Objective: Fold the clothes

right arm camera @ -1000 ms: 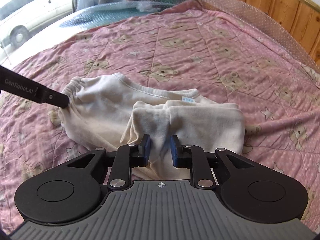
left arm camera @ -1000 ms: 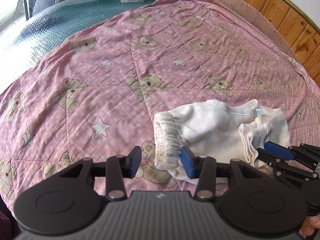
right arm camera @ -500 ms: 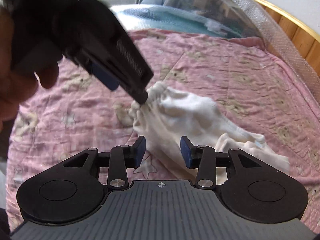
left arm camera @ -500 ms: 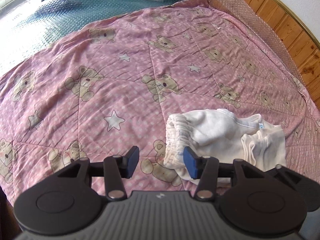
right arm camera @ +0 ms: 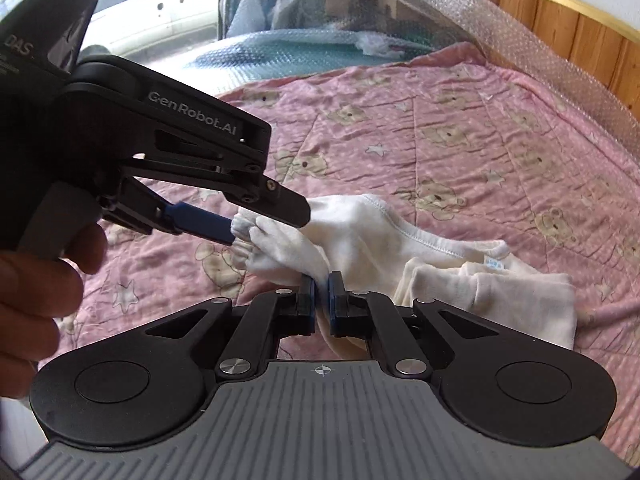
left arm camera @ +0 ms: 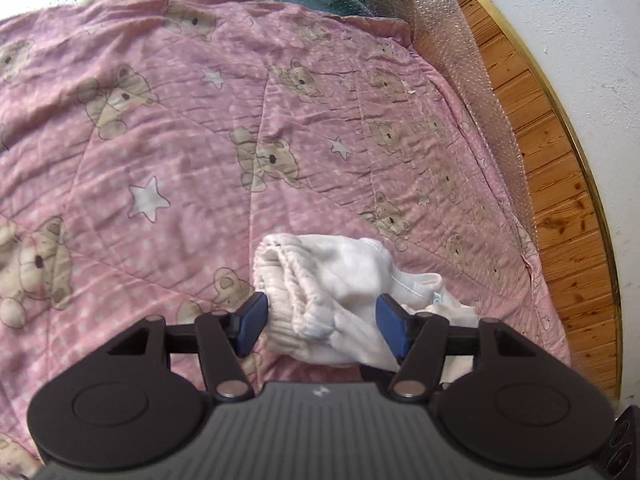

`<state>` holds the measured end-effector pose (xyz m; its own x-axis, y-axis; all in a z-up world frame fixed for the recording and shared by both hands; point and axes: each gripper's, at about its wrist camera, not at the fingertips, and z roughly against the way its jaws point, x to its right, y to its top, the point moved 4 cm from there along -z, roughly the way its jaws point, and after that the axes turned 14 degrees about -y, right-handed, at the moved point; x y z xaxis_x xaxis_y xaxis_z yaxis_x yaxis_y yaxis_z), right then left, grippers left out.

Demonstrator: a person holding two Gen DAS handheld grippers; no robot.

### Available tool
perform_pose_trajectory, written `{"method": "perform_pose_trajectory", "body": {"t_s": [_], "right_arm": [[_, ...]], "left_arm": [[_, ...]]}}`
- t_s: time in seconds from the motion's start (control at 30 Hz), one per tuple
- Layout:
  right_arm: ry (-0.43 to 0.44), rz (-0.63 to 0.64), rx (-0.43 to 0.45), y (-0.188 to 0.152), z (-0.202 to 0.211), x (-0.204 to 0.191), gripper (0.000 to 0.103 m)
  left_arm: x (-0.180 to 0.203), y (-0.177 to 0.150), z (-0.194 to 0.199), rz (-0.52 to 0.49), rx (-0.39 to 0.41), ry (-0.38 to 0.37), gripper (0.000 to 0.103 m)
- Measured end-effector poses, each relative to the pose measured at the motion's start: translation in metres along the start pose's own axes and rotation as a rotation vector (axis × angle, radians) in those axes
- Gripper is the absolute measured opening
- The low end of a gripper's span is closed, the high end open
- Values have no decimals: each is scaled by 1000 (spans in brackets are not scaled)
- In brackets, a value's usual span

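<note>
Lying on the pink bedspread [left arm camera: 168, 152], just ahead of both grippers, with the cream garment [right arm camera: 400, 240] running lengthwise from its gathered elastic end near the left gripper [left arm camera: 320, 322] toward the folded part on the right. Pinching a fold of that cloth tight in the right gripper [right arm camera: 321, 300], jaws closed on it. Opening the left gripper's jaws, with the elastic end sitting between the blue pads [left arm camera: 251, 326]; contact hard to judge. Probably lifting next from the elastic end, nearest the left.
</note>
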<state>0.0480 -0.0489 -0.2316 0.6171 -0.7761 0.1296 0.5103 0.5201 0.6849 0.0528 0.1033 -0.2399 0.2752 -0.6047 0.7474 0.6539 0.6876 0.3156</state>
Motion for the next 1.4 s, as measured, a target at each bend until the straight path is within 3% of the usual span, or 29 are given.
{"method": "perform_pose_trajectory", "body": {"t_s": [0.07,0.1,0.17,0.2,0.3,0.33,0.47,0.53,0.6,0.67,0.83,0.9,0.97,1.1,1.23,1.4], "right_arm": [[15,-21,-6,-2,0,3,4],[23,-44,-10,-1,1,8,6],[40,-113,-14,4,7,22,37],[40,-158,-7,6,11,32,43],[11,-299,19,13,20,66,36],[-10,-303,-11,14,12,72,20],[-40,-184,-126,0,-34,65,0],[-31,-171,-143,-3,-43,66,0],[16,-300,-162,-2,-33,84,6],[73,-490,-162,-11,-20,109,18],[218,-1050,-172,-77,-5,177,19],[241,-1168,-183,-98,-5,189,19],[240,-1194,-187,-106,-4,191,25],[238,-1186,-160,-106,3,186,34],[250,-1172,-108,-100,14,182,44],[254,-1033,-105,-73,10,167,68]], "left_arm": [[-1,1,-5,-1,1,3,18],[-2,1,-6,1,-3,7,17],[0,4,-2,-26,14,12,17],[2,6,1,-51,20,18,17],[10,10,7,-112,32,38,16],[13,10,9,-132,33,45,16],[33,5,9,-253,19,80,16],[49,1,10,-341,16,103,16],[71,-4,9,-438,20,113,16],[99,-12,-1,-517,20,92,16],[174,-60,-51,-774,-92,-48,22],[186,-78,-51,-856,-101,-85,26],[187,-88,-37,-889,-104,-135,38],[158,-89,-14,-910,-112,-72,39],[121,-81,-18,-904,-164,36,38],[112,-76,-23,-886,-172,41,38]]}}
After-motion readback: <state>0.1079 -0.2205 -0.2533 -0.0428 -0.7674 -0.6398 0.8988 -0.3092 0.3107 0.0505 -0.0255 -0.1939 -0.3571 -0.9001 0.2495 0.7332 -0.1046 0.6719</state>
